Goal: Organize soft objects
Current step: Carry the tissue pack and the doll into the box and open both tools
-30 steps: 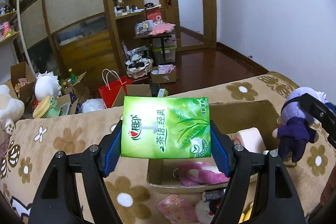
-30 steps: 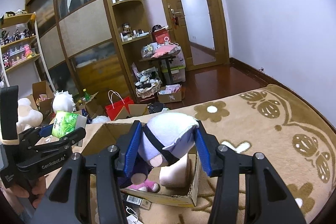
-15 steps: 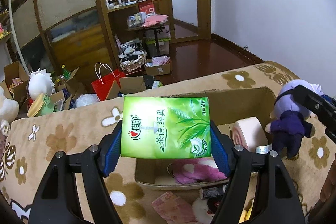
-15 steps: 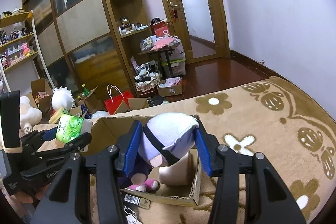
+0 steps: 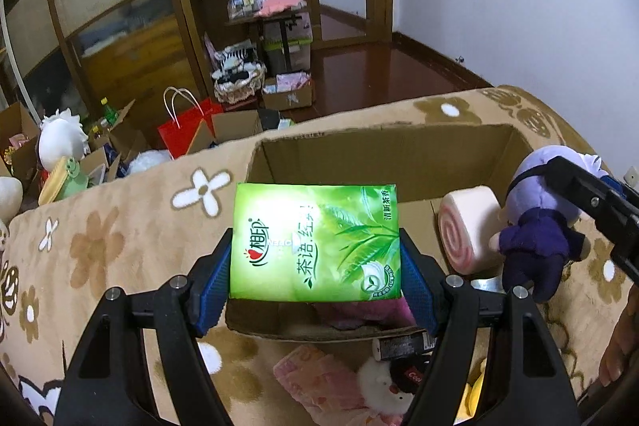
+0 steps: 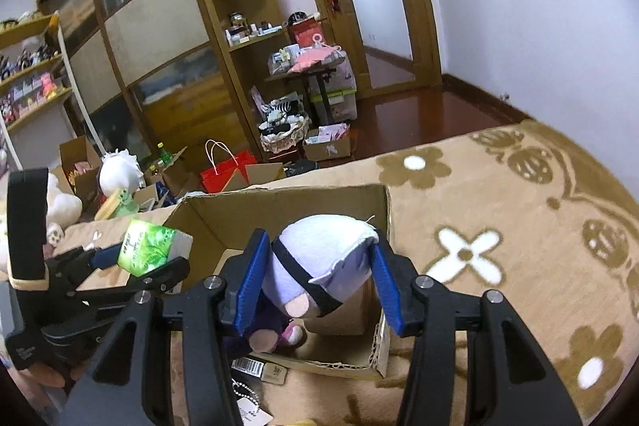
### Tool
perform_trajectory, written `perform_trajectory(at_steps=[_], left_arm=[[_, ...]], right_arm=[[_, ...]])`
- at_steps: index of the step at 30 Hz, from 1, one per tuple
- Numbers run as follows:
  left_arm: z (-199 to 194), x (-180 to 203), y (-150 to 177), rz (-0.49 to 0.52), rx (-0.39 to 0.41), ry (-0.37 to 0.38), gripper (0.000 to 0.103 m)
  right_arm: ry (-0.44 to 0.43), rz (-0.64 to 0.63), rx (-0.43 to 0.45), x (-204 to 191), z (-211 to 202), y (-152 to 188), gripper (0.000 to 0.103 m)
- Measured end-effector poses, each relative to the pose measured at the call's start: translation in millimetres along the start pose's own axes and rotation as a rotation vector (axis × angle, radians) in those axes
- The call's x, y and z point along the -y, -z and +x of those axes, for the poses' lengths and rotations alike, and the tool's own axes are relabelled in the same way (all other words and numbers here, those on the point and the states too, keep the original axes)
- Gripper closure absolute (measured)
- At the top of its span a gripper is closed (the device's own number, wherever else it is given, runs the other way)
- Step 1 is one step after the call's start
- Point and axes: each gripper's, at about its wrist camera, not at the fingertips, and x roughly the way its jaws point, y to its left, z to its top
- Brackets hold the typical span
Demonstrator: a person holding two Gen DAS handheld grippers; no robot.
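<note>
My left gripper (image 5: 315, 282) is shut on a green tissue pack (image 5: 315, 242) and holds it over the near left part of an open cardboard box (image 5: 383, 150). My right gripper (image 6: 315, 286) is shut on a plush doll (image 6: 319, 266) with a lilac head and dark purple body, above the box (image 6: 303, 210). The doll also shows in the left wrist view (image 5: 539, 226), and the tissue pack in the right wrist view (image 6: 151, 246). Inside the box lie a pink swirl roll plush (image 5: 471, 230) and a pink plush (image 5: 359, 310), mostly hidden.
The box stands on a tan flowered blanket (image 5: 120, 234). In front of it lie a pink packet (image 5: 319, 382), a small white plush (image 5: 383, 390) and tags (image 6: 259, 370). Beyond the blanket edge are a red bag (image 5: 187, 130), boxes, plush toys and shelves.
Both grippers have moved forward and down toward the box with their loads. The tissue pack now hangs over the box's near edge, and the doll is lower over the box.
</note>
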Motion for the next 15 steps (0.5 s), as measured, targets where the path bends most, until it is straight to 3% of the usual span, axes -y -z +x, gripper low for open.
perform_trajectory(at_steps=[7,10,15], left_arm=[[2.1,1.3,3.2,0.007,-0.016,0.002,0.029],[1.6,1.5,4.3,0.012,-0.017,-0.007,0.028],[-4.0,-2.7,3.2,0.002,0.007,-0.020,0.016]], right_arm=[[-0.008,0.040,-0.017,5.8,2.4,1.8,0.046],[-0.006,0.037,-0.019,5.6,2.7,1.7,0.040],[-0.003,0.023,-0.016,1.7,-0.4,1.9,0.032]])
